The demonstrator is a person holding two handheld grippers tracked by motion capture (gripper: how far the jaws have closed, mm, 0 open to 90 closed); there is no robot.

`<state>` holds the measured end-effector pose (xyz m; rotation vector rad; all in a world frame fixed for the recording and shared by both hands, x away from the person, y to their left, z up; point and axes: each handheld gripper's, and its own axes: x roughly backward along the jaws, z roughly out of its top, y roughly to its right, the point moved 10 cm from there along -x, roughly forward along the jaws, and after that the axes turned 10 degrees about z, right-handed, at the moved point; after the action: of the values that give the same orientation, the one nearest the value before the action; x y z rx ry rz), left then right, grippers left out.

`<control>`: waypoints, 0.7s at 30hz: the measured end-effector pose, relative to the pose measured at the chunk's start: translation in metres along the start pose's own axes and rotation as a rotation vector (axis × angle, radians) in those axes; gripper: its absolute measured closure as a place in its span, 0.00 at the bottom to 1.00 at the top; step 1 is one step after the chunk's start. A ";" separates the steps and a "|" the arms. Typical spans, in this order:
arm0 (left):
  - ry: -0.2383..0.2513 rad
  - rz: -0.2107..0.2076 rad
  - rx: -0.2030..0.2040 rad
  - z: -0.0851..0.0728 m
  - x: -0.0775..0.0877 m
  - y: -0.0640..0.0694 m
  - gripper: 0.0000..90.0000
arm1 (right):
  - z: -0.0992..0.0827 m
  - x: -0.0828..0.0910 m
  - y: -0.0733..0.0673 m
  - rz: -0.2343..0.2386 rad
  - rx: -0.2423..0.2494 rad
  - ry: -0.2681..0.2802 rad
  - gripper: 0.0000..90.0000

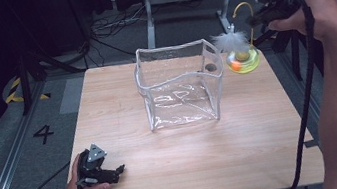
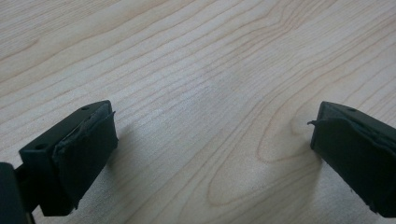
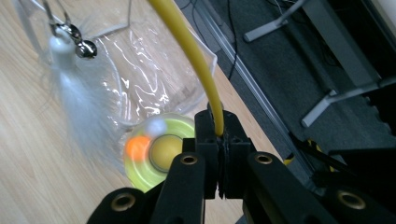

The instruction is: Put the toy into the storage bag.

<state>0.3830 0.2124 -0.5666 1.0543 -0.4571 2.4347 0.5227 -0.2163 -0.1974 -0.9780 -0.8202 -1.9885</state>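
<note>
a clear plastic pouch (image 1: 180, 85) is seen standing open and upright near the middle of the wooden table (image 1: 206, 159). beside its far right corner a round yellow-green toy base (image 1: 243, 60) is set at the table's far right edge, with an orange ball (image 1: 236, 65) in its track. a thin yellow wand (image 1: 243, 12) is arched above the base, and a white feather (image 1: 230, 41) with a small bell is hung from its end. the right gripper (image 3: 217, 135) is held raised above that corner, its jaws pressed together on the yellow wand. the left gripper (image 1: 117, 171) is laid low at the near left of the table, jaws spread wide with nothing between them; it appears to be resting on the wood, though contact cannot be confirmed.
</note>
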 end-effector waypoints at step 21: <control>0.000 0.001 0.009 -0.001 0.001 0.001 0.02 | 0.066 -0.041 -0.007 0.038 0.058 0.039 0.98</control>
<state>0.3815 0.2120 -0.5667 1.0583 -0.4470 2.4393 0.5577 -0.1463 -0.2003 -0.9121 -0.8271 -1.9343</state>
